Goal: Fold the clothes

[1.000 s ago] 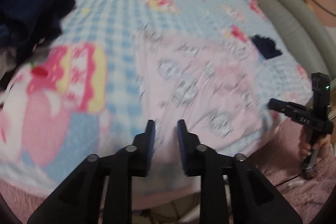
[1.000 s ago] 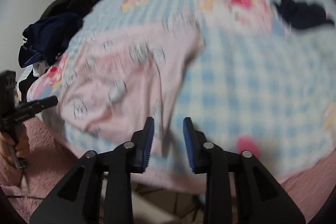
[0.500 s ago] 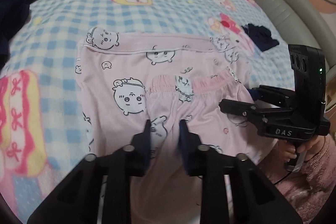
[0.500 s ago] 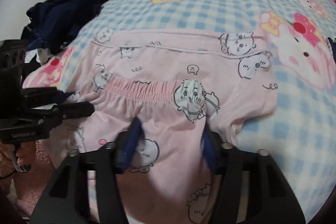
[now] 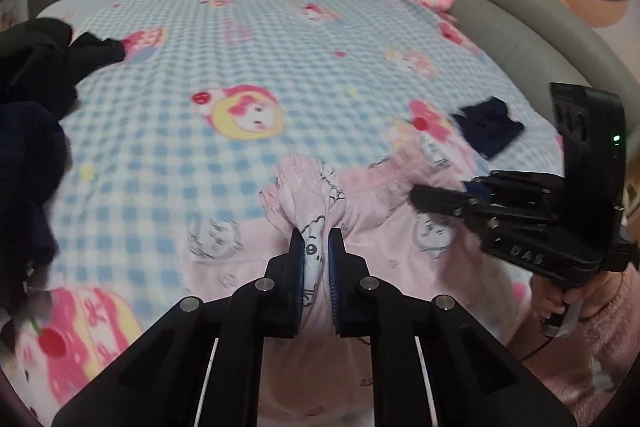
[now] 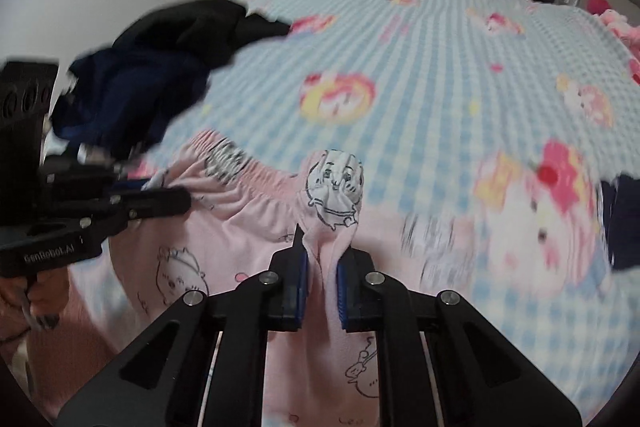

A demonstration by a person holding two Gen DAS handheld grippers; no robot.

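Pink pyjama trousers (image 5: 384,195) printed with cartoon faces lie at the near edge of the bed, elastic waistband bunched and raised. My left gripper (image 5: 317,247) is shut on a gathered fold of the pink cloth at the waistband's left end. In the right wrist view the same pink trousers (image 6: 256,223) show, and my right gripper (image 6: 322,259) is shut on a pinch of the waistband's other end. Each gripper appears in the other's view: the right gripper (image 5: 440,197) at the right, the left gripper (image 6: 160,199) at the left. The lower legs are hidden below the frames.
The bed carries a blue checked sheet (image 5: 248,67) with cartoon prints. A heap of black and navy clothes (image 6: 160,75) lies at the left side. A small navy garment (image 5: 486,129) lies at the right, by a grey padded headboard (image 5: 520,39). A person's hand in a pink sleeve (image 5: 592,311) holds the right gripper.
Both grippers went from open over the flat trousers to shut on the waistband ends. The waistband now bunches up and lifts off the sheet.
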